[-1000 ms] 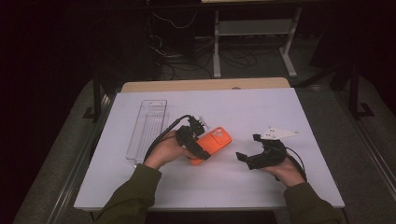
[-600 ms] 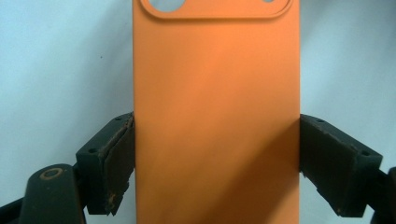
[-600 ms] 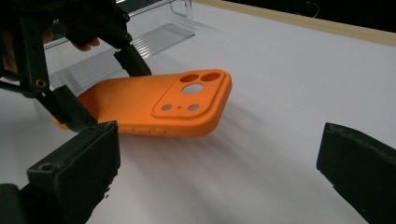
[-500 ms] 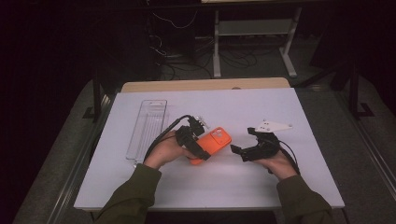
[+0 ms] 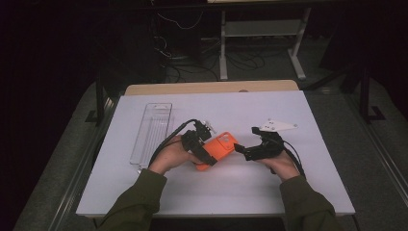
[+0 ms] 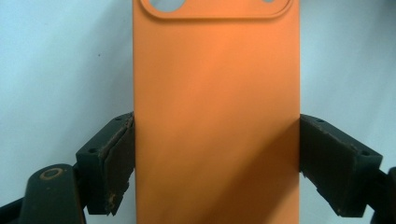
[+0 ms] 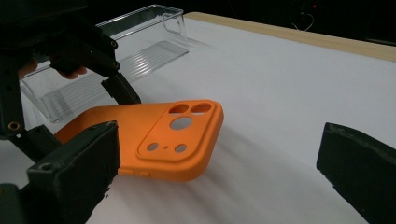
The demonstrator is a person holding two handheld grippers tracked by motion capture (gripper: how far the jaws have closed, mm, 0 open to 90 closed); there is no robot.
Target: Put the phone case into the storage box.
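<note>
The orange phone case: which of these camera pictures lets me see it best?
The right gripper view: the orange phone case shows its camera cut-outs and side edge. The left gripper view shows its flat back, clamped by the left gripper. The high view shows it small.

I see one orange phone case [image 5: 220, 148], soft matte look, back side up, with a raised camera block holding several round and oval cutouts at its far end. It sits mid-counter, angled, camera end lifted off the white counter [image 5: 288, 192]. My left gripper [image 5: 206, 155] clamps its two long edges near the plain end.
</note>
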